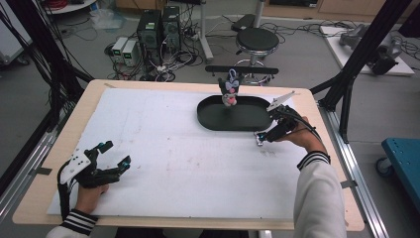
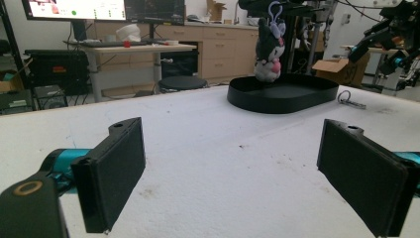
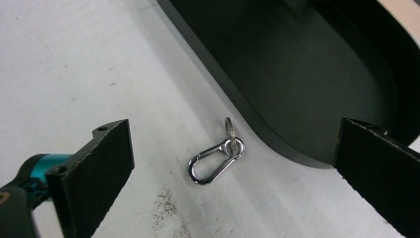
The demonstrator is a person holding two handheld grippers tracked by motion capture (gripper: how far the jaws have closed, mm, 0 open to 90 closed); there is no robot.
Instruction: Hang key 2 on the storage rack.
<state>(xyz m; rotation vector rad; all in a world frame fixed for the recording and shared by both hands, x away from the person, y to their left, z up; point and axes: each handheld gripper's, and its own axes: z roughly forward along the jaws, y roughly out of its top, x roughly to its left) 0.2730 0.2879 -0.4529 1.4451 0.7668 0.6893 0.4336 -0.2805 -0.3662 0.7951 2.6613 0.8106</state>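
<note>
Right gripper (image 3: 233, 173): jaws spread wide, holding nothing, hovering over the clip at the centre of the right gripper view.
Clip (image 3: 216, 158): silver snap hook with a small ring, lying flat on the white mat (image 1: 163, 158), just beside the tray's near rim.
Tray (image 1: 210, 118): black oval, upper centre of the high view.
Plush toy (image 1: 230, 89): stands in the tray's far part.
Left gripper (image 1: 113, 154): lower left of the high view, jaws wide apart, empty.
</note>
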